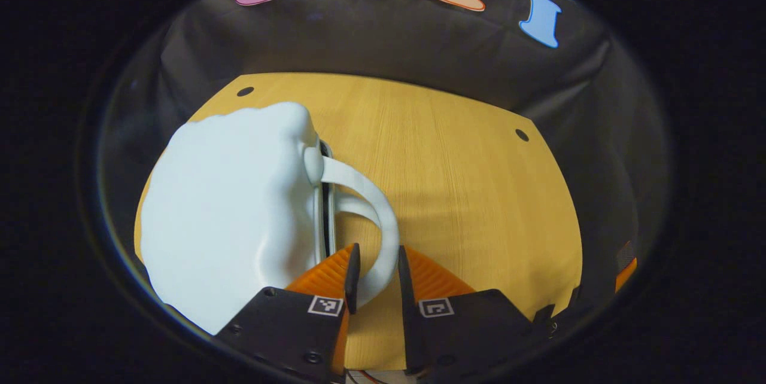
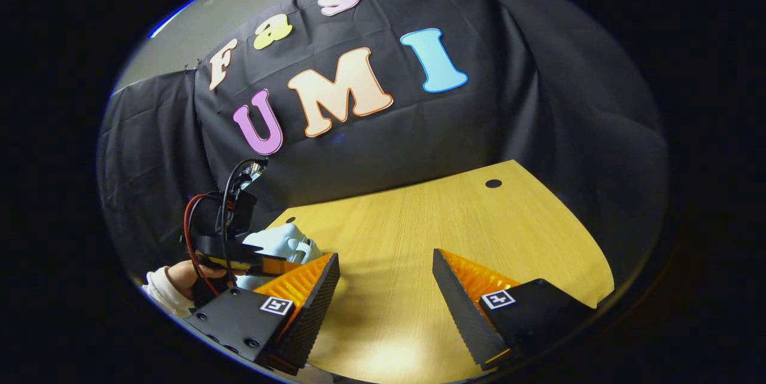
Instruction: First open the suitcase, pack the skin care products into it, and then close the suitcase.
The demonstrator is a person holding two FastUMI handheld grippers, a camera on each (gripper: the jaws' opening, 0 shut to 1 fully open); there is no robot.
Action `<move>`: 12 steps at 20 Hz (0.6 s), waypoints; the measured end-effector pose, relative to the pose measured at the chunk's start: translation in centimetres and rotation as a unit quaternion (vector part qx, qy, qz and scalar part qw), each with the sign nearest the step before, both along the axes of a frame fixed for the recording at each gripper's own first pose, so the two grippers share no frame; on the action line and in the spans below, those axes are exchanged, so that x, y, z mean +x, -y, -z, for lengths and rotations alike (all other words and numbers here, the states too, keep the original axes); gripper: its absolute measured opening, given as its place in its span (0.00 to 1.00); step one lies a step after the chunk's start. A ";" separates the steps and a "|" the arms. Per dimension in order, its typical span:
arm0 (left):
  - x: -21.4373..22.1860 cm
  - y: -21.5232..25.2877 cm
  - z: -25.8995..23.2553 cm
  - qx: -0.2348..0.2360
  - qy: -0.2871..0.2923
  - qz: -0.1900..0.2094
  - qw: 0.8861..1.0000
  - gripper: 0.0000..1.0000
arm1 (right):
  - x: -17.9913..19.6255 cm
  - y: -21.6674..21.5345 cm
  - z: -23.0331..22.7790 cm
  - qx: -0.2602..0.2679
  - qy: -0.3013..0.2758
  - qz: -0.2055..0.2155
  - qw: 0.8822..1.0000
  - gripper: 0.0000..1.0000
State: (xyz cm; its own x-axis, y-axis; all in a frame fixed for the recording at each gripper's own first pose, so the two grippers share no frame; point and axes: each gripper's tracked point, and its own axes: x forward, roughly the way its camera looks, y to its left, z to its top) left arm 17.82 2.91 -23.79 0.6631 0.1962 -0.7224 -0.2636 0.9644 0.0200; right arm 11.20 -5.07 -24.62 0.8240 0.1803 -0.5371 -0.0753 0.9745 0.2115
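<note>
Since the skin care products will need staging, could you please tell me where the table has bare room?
The table is bare from the suitcase rightward to its far and right edges. Crowded on the left: the left claw grips the suitcase handle there.

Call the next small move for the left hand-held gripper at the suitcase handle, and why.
Probably close the left hand-held gripper onto the handle. The handle's loop already sits between its fingers, though whether they press on it yet is unclear. The pale suitcase looks shut on the wooden table, so opening comes first. The right hand-held gripper hangs open above the table.
</note>
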 end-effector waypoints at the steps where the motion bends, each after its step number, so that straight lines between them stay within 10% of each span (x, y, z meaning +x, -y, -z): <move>1: -0.5 0.2 -0.7 -0.003 0.005 0.001 1.000 0.30 | 0.1 -0.1 -0.2 0.001 0.003 -0.001 1.000 0.98; 3: -1.0 0.5 -2.8 0.001 0.018 0.011 1.000 0.34 | 0.2 -0.5 -0.7 0.007 0.008 -0.003 1.000 0.98; 6: -1.8 1.4 -6.0 0.034 0.054 0.034 0.997 0.83 | 0.6 -1.0 -1.5 0.007 0.021 -0.008 1.000 0.98; 12: -3.8 1.9 -12.5 0.096 0.162 0.049 0.981 0.96 | 1.8 -1.7 -4.8 0.007 0.066 -0.011 0.998 0.98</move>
State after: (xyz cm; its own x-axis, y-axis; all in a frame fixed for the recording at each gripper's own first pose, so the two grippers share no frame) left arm 14.06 1.03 -11.31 0.8742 0.2318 -0.4267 -0.1928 0.9722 0.1332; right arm 13.04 -3.34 -19.85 0.8828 0.2068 -0.4217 -0.1254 0.9690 0.2127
